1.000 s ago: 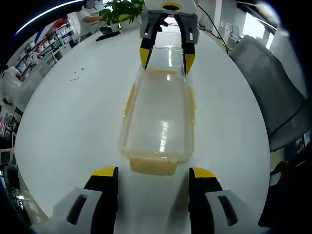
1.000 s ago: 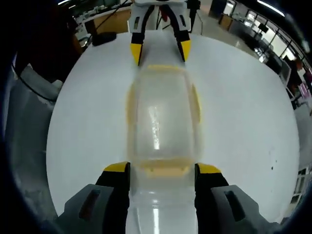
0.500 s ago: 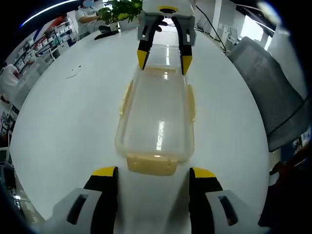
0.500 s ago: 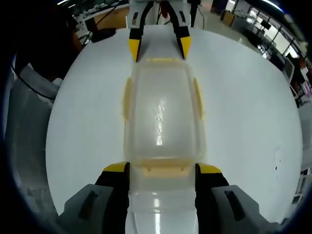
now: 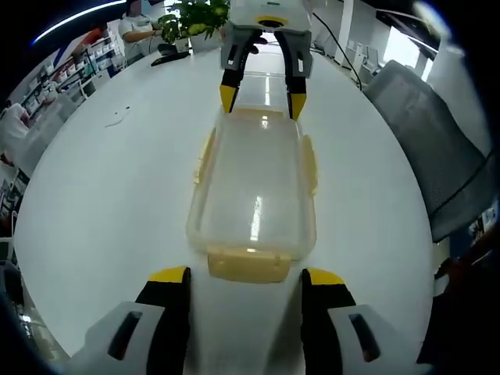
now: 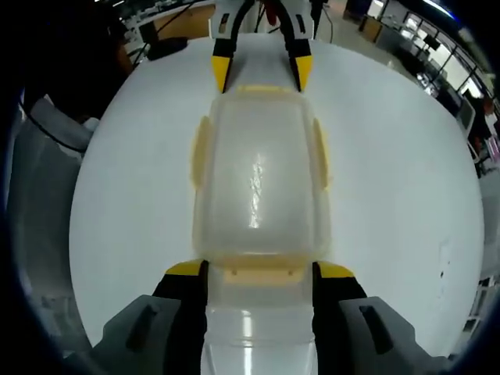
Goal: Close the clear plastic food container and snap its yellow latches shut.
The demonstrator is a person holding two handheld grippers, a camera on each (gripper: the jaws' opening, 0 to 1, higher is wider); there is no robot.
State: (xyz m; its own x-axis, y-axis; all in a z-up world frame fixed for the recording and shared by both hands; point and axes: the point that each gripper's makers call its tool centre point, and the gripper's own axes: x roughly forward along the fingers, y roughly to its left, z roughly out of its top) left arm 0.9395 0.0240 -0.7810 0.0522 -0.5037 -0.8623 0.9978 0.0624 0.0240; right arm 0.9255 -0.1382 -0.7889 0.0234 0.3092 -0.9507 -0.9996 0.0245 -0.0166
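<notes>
White round table (image 5: 101,203) bearing clear plastic food container (image 5: 254,183), lid on, lying lengthwise between two facing grippers — left gripper (image 5: 244,279) and right gripper (image 6: 260,273) each spreading wide-open jaws beside an end yellow latch (image 5: 246,263).

Clear lidded container (image 6: 258,183) on white table (image 6: 391,180), between right tool's (image 6: 259,275) spread jaws and left tool (image 6: 261,74).
</notes>
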